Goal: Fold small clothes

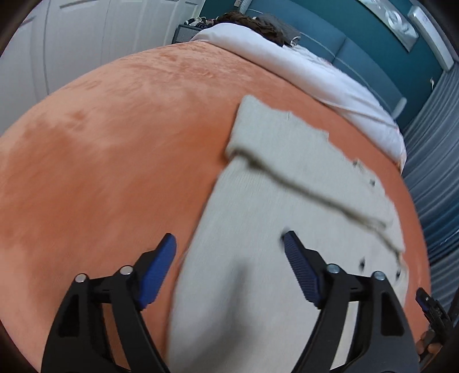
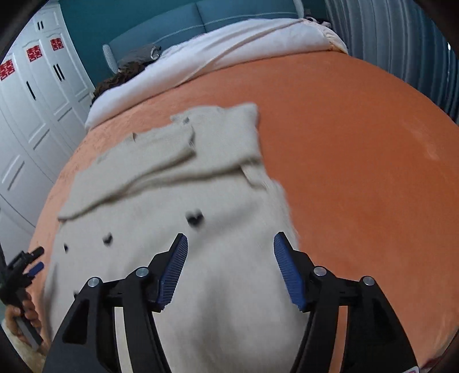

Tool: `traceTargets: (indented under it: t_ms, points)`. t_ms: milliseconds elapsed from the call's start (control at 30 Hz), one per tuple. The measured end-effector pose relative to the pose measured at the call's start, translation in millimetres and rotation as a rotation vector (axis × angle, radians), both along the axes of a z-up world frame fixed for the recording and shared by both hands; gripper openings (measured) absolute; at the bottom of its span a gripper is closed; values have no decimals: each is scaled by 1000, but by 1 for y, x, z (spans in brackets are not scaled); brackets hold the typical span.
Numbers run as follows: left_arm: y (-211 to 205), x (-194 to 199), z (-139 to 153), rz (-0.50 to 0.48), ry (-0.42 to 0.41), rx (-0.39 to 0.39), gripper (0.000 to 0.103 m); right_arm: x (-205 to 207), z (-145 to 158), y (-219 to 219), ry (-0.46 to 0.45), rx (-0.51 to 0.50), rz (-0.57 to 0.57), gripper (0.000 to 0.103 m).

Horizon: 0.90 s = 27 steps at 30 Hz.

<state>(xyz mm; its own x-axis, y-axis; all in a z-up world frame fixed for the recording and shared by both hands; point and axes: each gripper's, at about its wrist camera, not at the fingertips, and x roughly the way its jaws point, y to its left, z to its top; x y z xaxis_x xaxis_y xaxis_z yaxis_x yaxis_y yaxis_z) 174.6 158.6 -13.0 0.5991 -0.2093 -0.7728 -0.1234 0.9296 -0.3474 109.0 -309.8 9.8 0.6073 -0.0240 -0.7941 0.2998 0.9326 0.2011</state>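
Observation:
A small beige knitted cardigan (image 1: 287,183) with dark buttons lies on the orange bedspread (image 1: 114,143), its sleeves folded across the body. It also shows in the right wrist view (image 2: 178,183). My left gripper (image 1: 229,241) is open and empty, hovering over the garment's near left edge. My right gripper (image 2: 231,239) is open and empty, over the garment's near right part. The left gripper (image 2: 28,261) shows at the left edge of the right wrist view; the right gripper (image 1: 427,301) shows at the right edge of the left wrist view.
A white duvet (image 2: 229,48) and dark clothes (image 2: 129,69) lie at the head of the bed against a teal headboard (image 2: 172,25). White wardrobes (image 2: 34,100) stand on one side, grey curtains (image 1: 430,172) on the other. Orange bedspread (image 2: 358,172) stretches right of the garment.

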Motion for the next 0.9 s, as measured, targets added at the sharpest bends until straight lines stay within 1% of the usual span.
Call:
traceTargets:
  t_ms: [33, 67, 133, 167, 200, 233, 300, 333, 400, 533, 633, 667, 700, 733, 767, 800, 867, 900]
  points:
    - [3, -20, -3, 10, 22, -3, 84, -30, -9, -7, 35, -8, -17, 63]
    - [5, -35, -7, 20, 45, -13, 86, -48, -17, -8, 58, 3, -36, 64]
    - [11, -66, -17, 47, 94, -68, 86, -88, -31, -13, 93, 81, -59, 65]
    - [13, -80, -21, 60, 96, -101, 86, -101, -38, -13, 109, 116, -73, 65]
    - [12, -89, -21, 66, 87, -109, 87, -109, -43, -12, 116, 150, -83, 66]
    - [9, -97, -21, 66, 83, -113, 90, -116, -49, -10, 108, 188, -84, 66]
    - [2, -104, -21, 58, 76, -113, 93, -118, -51, -4, 68, 201, -86, 75]
    - [-1, -105, -22, 53, 69, -117, 96, -116, -53, -2, 57, 215, -81, 76]
    - [-8, -106, -23, 52, 67, -107, 98, -112, -56, 5, 33, 244, -83, 76]
    - [-17, -100, -23, 28, 79, -117, 98, -101, -51, 13, 7, 342, -84, 76]
    - [-22, -94, -24, 19, 97, -108, 98, -95, -53, 24, 11, 326, -80, 76]
    - [-23, -92, -23, 14, 106, -100, 98, -92, -53, 27, 12, 307, -81, 74]
    - [-23, -90, -21, 18, 113, -89, 91, -90, -52, 28, 13, 294, -87, 64]
    - [-24, -87, -20, 20, 125, -79, 79, -90, -51, 28, 16, 295, -93, 55]
    - [-24, -85, -19, 16, 138, -77, 61, -87, -51, 27, 26, 311, -97, 31]
    - [-23, -83, -18, 8, 154, -88, 51, -85, -53, 24, 36, 347, -101, 17]
    - [-17, -80, -16, -7, 182, -145, 16, -86, -54, 14, 29, 402, -128, 15]
    - [-14, -80, -15, -11, 187, -167, 9, -87, -51, 12, 19, 414, -134, 13]
